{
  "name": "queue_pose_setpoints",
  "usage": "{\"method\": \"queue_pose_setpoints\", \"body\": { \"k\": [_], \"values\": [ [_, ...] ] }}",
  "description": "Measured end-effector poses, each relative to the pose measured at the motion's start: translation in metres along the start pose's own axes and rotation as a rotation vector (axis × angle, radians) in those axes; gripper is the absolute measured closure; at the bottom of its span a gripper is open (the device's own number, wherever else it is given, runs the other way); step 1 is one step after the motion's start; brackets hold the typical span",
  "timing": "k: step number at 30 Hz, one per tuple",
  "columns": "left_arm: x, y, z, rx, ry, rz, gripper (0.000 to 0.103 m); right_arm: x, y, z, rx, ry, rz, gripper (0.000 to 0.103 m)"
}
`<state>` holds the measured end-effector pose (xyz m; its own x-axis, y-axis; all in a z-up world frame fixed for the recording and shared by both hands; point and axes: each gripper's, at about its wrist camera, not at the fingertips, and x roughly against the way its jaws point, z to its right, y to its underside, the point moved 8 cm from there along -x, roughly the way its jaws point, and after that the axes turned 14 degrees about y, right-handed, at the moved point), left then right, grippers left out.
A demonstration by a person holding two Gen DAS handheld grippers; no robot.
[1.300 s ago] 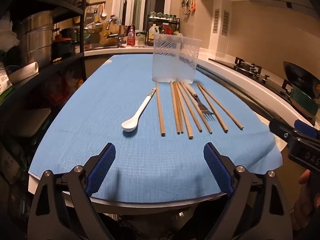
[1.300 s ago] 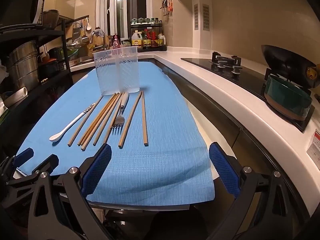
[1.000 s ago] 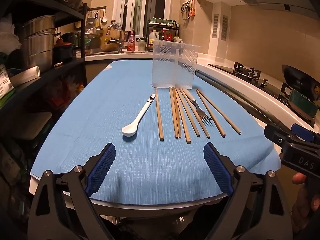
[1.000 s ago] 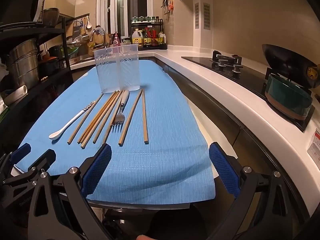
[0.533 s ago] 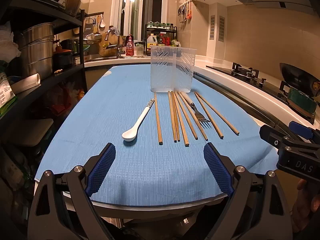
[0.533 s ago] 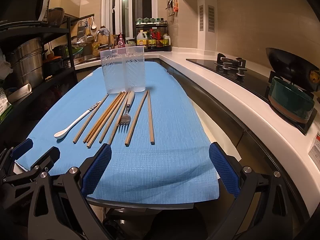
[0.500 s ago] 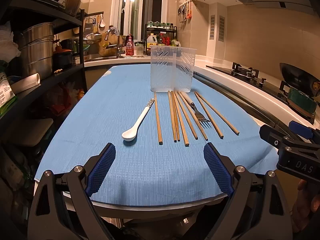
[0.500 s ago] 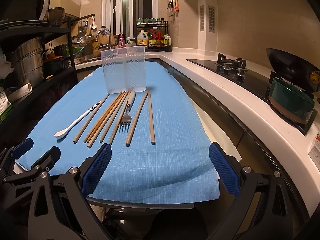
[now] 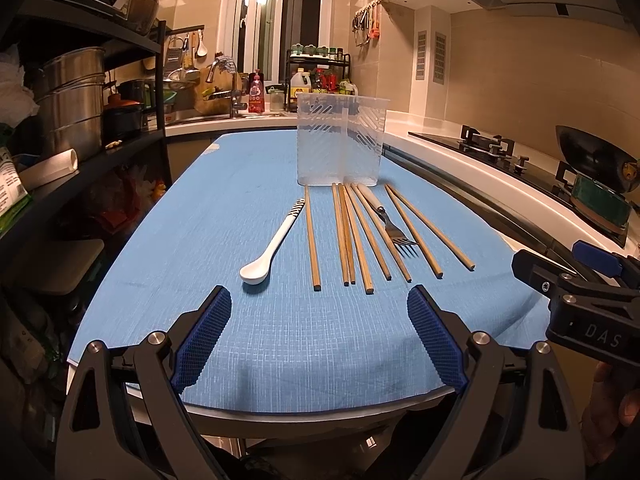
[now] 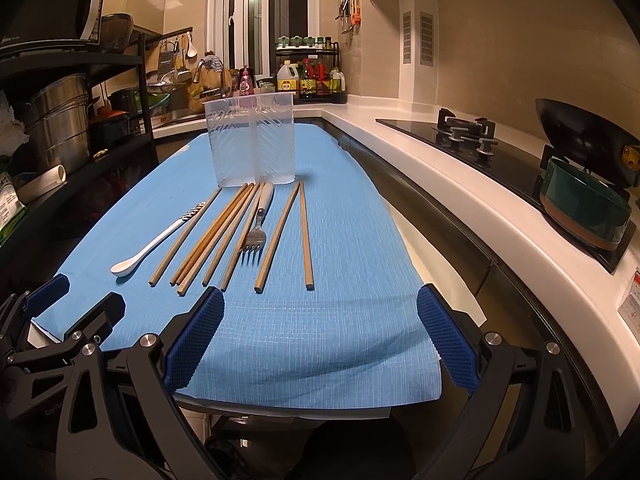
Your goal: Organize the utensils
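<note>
While both are held low at the near edge of the worktop (image 9: 256, 168), the left hand-held gripper (image 9: 320, 340) and the right hand-held gripper (image 10: 318, 334) are seen with jaws spread wide and nothing between them. A blue cloth (image 9: 312, 344) is spread over the worktop. On it, a white spoon (image 9: 272, 242) is laid with its bowl toward the cameras; beside it, to the right, wooden chopsticks (image 9: 350, 236) are laid in a loose row, some touching. A fork (image 9: 394, 228) is set among them, tines toward the cameras, its handle lying against one stick. Just beyond the far ends of the sticks a clear two-part holder (image 9: 340, 144) is stood upright. No object is found between the grippers and the utensils. To the left, a black rack (image 9: 120, 80) with steel pots (image 9: 68, 96) is placed close to the cloth; to the right, a hob (image 10: 468, 132), a dark wok (image 10: 584, 136) and a green pot (image 10: 580, 204) are set on a white counter (image 10: 440, 168), well apart from the utensils. Bottles (image 10: 312, 80) and a tap (image 10: 204, 68) are seen at the back.
</note>
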<state>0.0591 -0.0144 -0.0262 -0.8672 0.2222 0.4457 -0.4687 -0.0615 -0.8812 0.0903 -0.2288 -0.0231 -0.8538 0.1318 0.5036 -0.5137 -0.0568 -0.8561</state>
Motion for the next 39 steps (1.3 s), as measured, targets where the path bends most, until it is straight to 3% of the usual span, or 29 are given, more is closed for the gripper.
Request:
{"method": "queue_pose_setpoints", "body": {
  "k": [39],
  "values": [
    [0.0002, 0.0006, 0.0000, 0.004, -0.002, 0.002, 0.016, 0.0014, -0.0028, -0.0019, 0.011, -0.003, 0.004, 0.013]
  ]
}}
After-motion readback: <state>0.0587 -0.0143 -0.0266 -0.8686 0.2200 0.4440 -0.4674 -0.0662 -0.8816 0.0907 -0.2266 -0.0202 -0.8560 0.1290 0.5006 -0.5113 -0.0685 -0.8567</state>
